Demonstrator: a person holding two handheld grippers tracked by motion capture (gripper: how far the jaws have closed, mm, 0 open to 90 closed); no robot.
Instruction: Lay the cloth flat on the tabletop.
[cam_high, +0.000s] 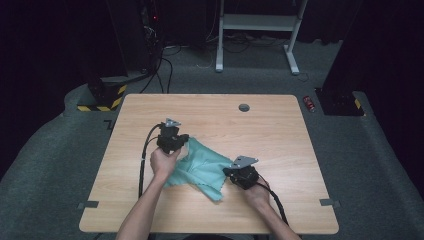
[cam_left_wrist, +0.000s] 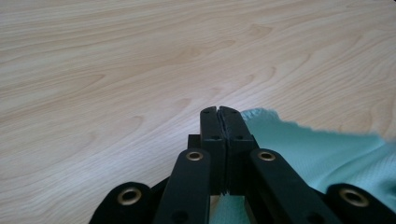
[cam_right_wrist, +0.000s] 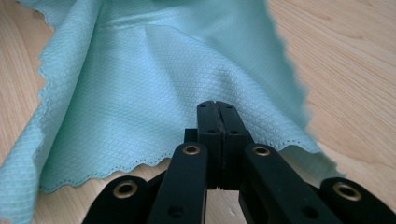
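Observation:
A teal cloth (cam_high: 200, 166) lies crumpled in the middle of the wooden table (cam_high: 225, 120). My left gripper (cam_high: 176, 142) is at the cloth's far left corner. In the left gripper view its jaws (cam_left_wrist: 218, 112) are pressed together, and the cloth (cam_left_wrist: 327, 149) comes out from under them to the right. My right gripper (cam_high: 233, 173) is at the cloth's near right edge. In the right gripper view its jaws (cam_right_wrist: 215, 105) are shut, with folds of the cloth (cam_right_wrist: 140, 93) running up to their tips and the scalloped hem just below.
A round grommet hole (cam_high: 244, 107) sits near the table's far edge. Black cables trail from both grippers toward the near side. On the floor beyond are a white stand (cam_high: 257, 22) and a red can (cam_high: 309, 103).

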